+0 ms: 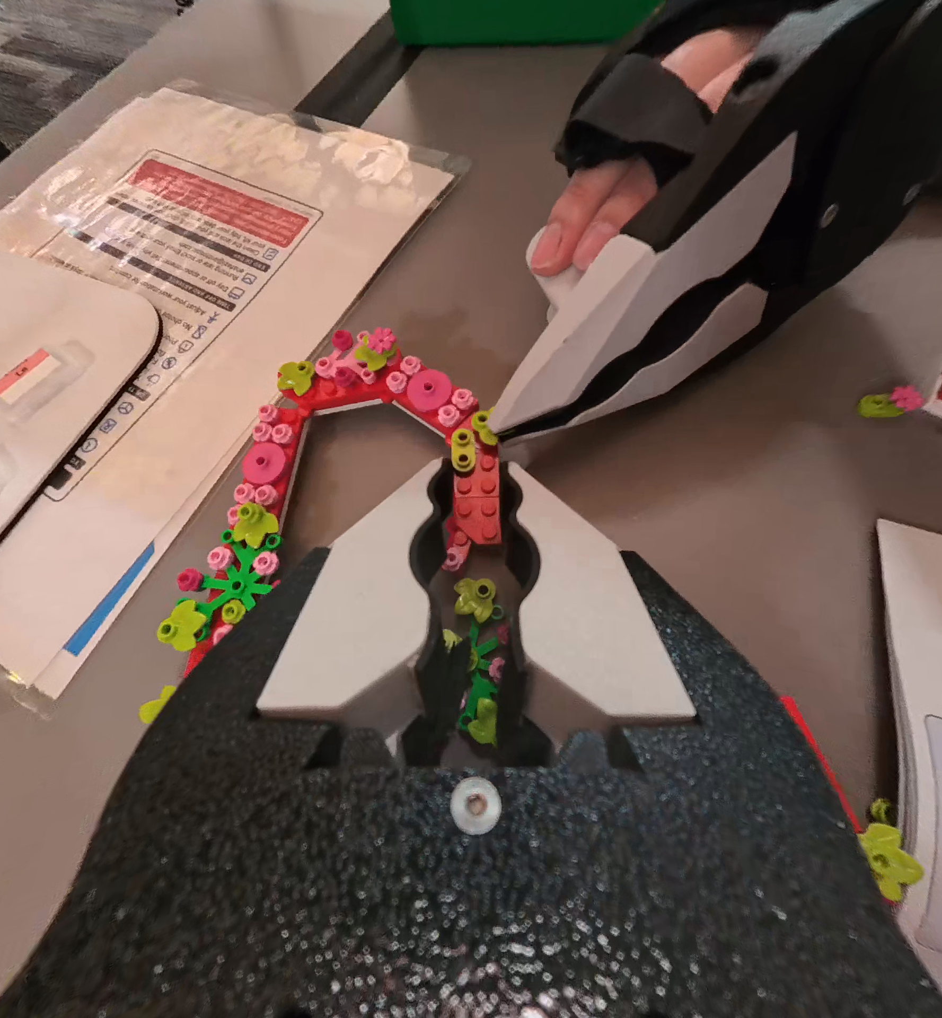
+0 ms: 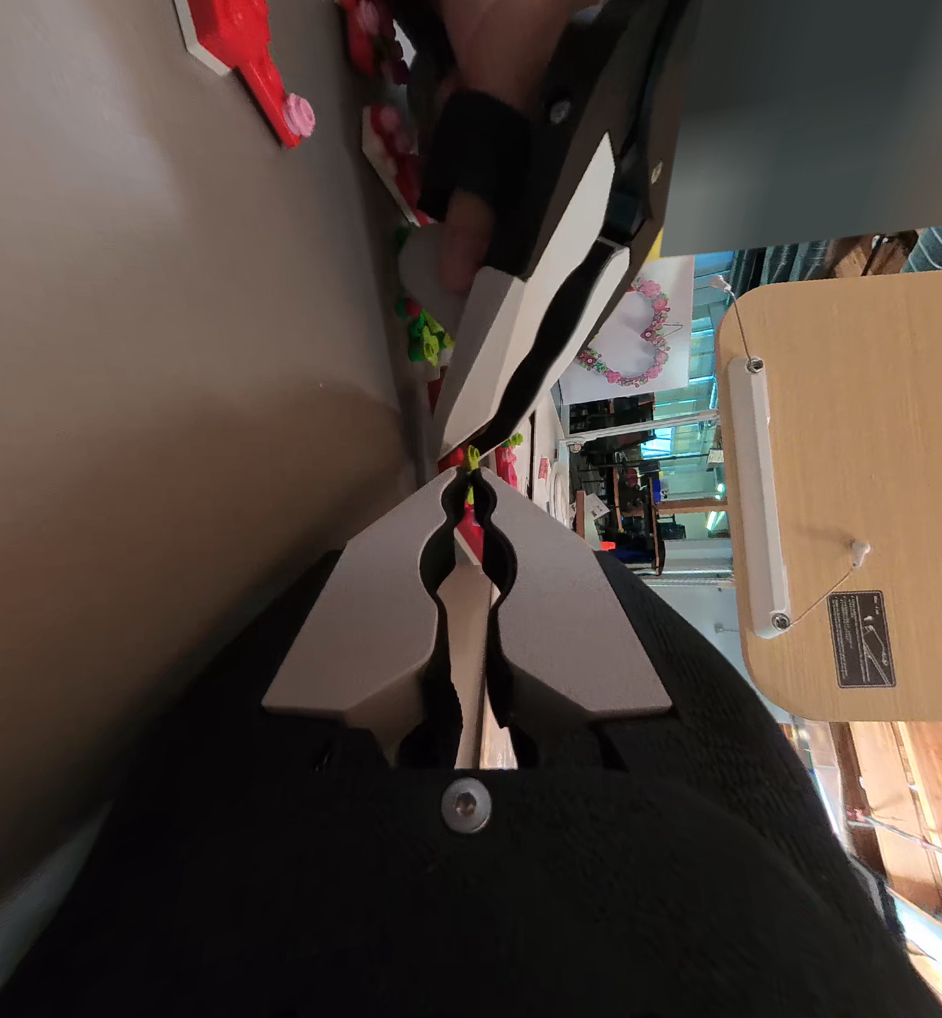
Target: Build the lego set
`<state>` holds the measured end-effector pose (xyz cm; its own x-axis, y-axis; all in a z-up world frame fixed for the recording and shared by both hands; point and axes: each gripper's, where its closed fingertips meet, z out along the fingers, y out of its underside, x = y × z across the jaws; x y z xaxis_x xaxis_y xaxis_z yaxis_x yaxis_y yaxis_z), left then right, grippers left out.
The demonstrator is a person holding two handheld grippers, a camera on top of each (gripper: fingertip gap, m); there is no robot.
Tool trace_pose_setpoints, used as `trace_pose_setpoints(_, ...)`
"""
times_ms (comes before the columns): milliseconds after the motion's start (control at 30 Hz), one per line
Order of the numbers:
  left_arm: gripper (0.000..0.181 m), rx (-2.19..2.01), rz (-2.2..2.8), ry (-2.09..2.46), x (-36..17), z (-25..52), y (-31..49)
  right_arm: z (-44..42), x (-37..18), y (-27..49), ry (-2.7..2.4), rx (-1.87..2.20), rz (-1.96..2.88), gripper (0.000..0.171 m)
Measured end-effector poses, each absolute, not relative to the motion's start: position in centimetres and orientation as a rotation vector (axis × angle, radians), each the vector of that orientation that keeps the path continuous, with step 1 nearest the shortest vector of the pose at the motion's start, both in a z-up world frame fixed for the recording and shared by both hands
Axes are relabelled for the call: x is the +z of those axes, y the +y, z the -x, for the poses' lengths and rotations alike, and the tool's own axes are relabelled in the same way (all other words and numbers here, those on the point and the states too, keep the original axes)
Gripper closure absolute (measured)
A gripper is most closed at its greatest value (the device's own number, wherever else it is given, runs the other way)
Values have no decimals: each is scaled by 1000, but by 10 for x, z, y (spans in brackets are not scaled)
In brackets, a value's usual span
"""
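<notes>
Heart frame (image 1: 347, 440) lies flat on table (image 1: 650, 523), beside bagged papers (image 1: 209, 286). Its right leg is clamped by left hand-held gripper (image 1: 477, 468), closed on red bricks. Right hand-held gripper (image 1: 493, 427) is pinched shut on a lime leaf piece (image 1: 482, 424) at the frame's upper right corner. Leaf should be aligned over studs, then pressed straight down while frame is braced; sideways force is best avoided.

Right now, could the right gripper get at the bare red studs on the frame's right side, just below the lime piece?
Probably yes. The right gripper sits at the lime piece, beside the bare red studs. However, the left gripper flanks that frame section, crowding it.
</notes>
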<state>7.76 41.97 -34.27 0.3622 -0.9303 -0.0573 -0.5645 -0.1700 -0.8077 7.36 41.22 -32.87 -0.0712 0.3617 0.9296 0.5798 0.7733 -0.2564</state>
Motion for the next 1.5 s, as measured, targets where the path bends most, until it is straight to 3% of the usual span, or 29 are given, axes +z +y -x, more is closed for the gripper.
trace_pose_setpoints(1500,166,-642,1830,1327,-341,-76,419,-76,-327,417,-1660,-86,847,156)
